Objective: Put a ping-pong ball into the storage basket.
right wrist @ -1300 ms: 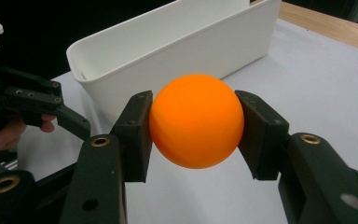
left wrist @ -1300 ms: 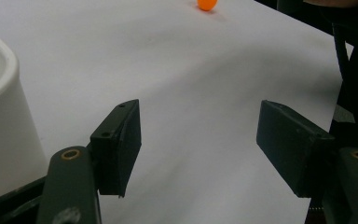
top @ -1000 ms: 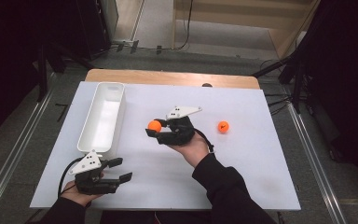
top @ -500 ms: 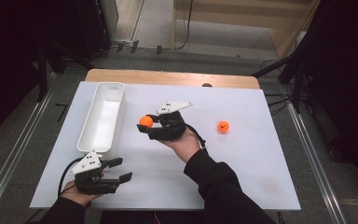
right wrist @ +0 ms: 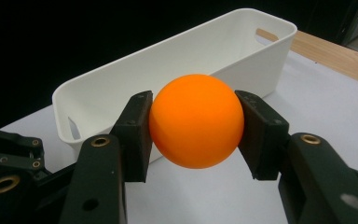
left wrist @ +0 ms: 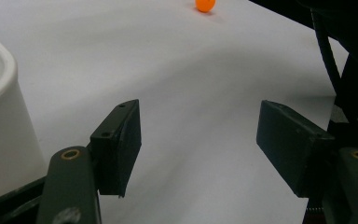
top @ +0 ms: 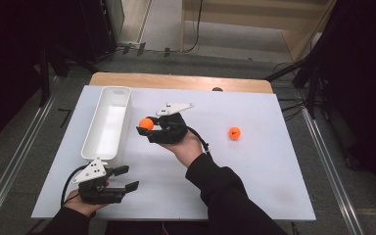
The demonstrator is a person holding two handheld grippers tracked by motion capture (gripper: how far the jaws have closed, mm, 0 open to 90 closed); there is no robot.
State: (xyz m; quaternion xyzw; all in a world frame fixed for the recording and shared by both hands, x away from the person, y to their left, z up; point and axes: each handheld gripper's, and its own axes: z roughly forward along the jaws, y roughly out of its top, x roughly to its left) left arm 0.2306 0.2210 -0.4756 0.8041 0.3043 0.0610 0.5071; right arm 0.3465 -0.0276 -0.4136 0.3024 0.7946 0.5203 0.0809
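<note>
**Ball carried toward the bin**

While my right claw (top: 146, 128) clamps the orange ball (top: 146, 123), it has shifted left since a second ago and now sits just beside the white bin (top: 108, 122), left of centre frame. Release seems near. My left claw (top: 125, 178) waits open, lower left; a second ball (top: 234, 132) lies right.

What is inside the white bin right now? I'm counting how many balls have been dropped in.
The white bin looks empty in the high view; the right gripper view agrees, though the held orange ball covers part of its inside.
</note>
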